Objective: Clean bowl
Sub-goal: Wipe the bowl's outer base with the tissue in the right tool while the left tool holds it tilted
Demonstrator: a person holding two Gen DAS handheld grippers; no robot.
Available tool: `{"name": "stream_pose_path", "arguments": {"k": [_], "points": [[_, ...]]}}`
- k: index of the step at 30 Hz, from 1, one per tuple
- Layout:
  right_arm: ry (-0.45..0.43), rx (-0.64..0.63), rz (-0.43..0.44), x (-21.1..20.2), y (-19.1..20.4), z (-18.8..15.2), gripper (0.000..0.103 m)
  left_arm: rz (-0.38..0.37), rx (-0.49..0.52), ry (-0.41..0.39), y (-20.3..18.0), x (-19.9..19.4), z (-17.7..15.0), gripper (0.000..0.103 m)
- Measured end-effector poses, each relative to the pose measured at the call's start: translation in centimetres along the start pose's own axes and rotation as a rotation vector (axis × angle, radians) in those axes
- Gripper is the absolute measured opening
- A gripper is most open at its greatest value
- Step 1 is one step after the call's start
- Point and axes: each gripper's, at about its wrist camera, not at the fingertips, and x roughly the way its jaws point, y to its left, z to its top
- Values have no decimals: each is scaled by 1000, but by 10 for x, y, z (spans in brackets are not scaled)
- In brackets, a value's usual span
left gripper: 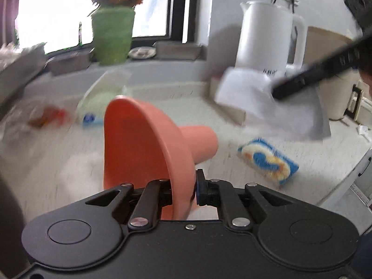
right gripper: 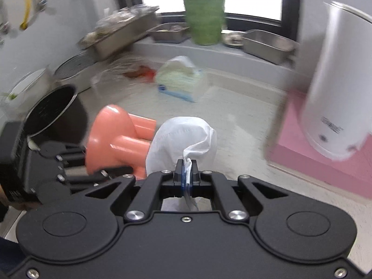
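Fingers of my left gripper [left gripper: 183, 186] pinch the rim of the orange footed bowl [left gripper: 144, 144], tipped sideways at frame centre, right gripper [right gripper: 186, 169] clamps a white tissue [right gripper: 183, 139]; thin rim hold may slip if I wipe hard.
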Motion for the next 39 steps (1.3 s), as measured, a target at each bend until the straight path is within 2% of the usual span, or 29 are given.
{"name": "stream_pose_path", "arguments": {"k": [2, 9, 13, 21, 27, 34, 39], "points": [[9, -54, 34, 5, 16, 6, 4, 29, -69, -15, 5, -2, -11, 12], [44, -202, 183, 24, 67, 25, 4, 86, -151, -35, 12, -6, -6, 12], [68, -202, 181, 43, 74, 35, 4, 90, -150, -25, 11, -9, -2, 13], [68, -287, 185, 73, 85, 67, 4, 80, -158, -27, 10, -11, -3, 13], [122, -379, 160, 110, 89, 91, 4, 64, -153, -25, 10, -11, -3, 13], [169, -409, 141, 135, 72, 101, 4, -13, -178, -14, 23, -17, -7, 15], [218, -380, 122, 154, 51, 102, 4, -32, -168, -6, 26, -19, -8, 15]]}}
